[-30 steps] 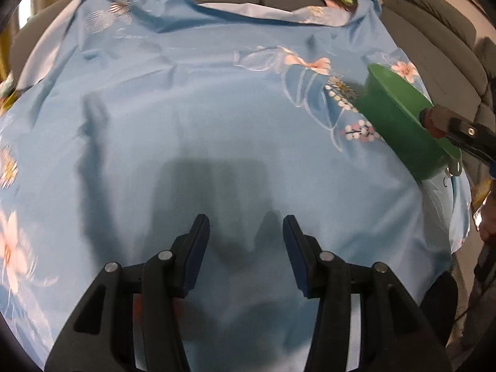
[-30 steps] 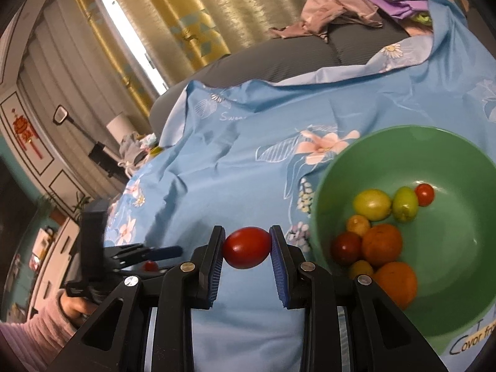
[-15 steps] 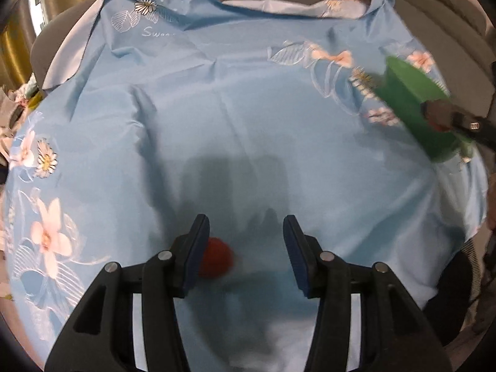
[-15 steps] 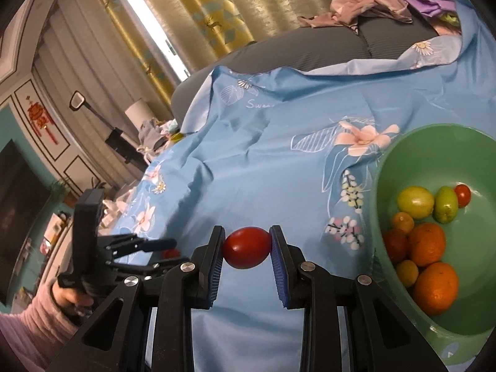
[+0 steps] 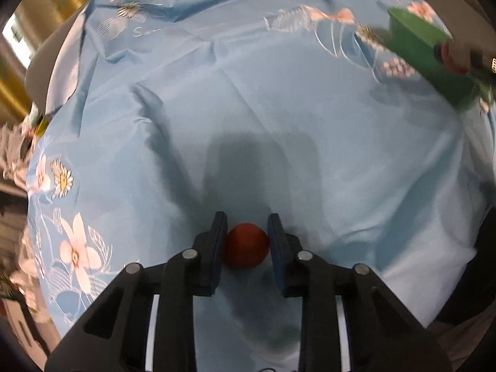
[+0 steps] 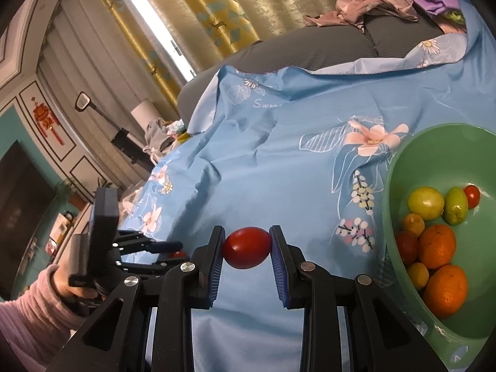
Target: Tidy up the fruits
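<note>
My left gripper (image 5: 246, 232) is shut on a small red tomato (image 5: 246, 245) that rests on the blue flowered cloth (image 5: 248, 108). It also shows at the lower left of the right wrist view (image 6: 169, 248). My right gripper (image 6: 247, 245) is shut on a red oval tomato (image 6: 247, 247) and holds it above the cloth, left of the green bowl (image 6: 400, 167). The bowl holds oranges (image 6: 437, 246), yellow and green fruits (image 6: 424, 203) and small tomatoes (image 6: 471, 195). The bowl (image 5: 424, 55) shows at the upper right of the left wrist view, with the right gripper's tomato (image 5: 454, 57) in front of it.
The cloth covers a grey sofa (image 6: 310, 46). A pile of clothes (image 6: 372, 0) lies on the sofa back. Curtains (image 6: 201, 9) and a lamp (image 6: 142, 114) stand behind. The cloth's front edge (image 5: 449, 279) drops off at the right.
My left gripper has swung left over the cloth and shut on the small red tomato. My right gripper, still holding its tomato, has drifted left, away from the bowl.
</note>
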`<state>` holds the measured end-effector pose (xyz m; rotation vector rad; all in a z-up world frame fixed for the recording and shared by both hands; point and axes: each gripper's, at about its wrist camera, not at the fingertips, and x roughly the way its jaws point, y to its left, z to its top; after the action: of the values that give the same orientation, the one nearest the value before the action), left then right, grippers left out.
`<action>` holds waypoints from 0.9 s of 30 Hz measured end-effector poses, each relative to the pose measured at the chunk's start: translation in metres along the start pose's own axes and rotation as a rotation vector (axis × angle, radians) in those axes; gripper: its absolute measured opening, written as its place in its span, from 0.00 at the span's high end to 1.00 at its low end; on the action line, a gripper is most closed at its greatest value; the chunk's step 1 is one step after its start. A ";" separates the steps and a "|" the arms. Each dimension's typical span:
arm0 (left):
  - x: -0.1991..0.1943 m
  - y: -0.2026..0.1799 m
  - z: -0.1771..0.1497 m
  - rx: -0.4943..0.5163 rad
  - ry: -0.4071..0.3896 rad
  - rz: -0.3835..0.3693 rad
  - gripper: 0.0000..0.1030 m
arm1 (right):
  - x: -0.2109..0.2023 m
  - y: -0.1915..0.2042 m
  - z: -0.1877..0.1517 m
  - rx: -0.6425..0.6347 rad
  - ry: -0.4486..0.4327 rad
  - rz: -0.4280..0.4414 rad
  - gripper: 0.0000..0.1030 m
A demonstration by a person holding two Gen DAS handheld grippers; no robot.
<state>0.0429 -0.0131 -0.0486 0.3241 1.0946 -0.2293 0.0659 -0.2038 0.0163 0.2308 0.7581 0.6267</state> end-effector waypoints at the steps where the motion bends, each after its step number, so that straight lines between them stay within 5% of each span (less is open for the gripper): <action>1: 0.001 -0.003 0.000 0.019 0.009 0.016 0.73 | -0.001 0.000 0.000 0.000 -0.002 0.001 0.70; 9: -0.001 -0.009 0.005 0.173 0.075 0.037 0.73 | -0.009 0.000 0.000 0.000 -0.022 0.002 0.70; 12: -0.004 -0.006 0.006 0.151 0.078 0.034 0.74 | -0.009 0.001 0.000 0.001 -0.025 0.005 0.70; 21: -0.036 0.010 0.014 -0.076 -0.074 -0.087 0.75 | -0.012 0.000 0.000 0.010 -0.043 0.009 0.70; 27: -0.063 -0.031 0.060 -0.033 -0.204 -0.180 0.74 | -0.037 -0.013 0.006 0.032 -0.107 -0.032 0.70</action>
<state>0.0541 -0.0629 0.0289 0.1681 0.9251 -0.3956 0.0556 -0.2361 0.0360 0.2794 0.6683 0.5677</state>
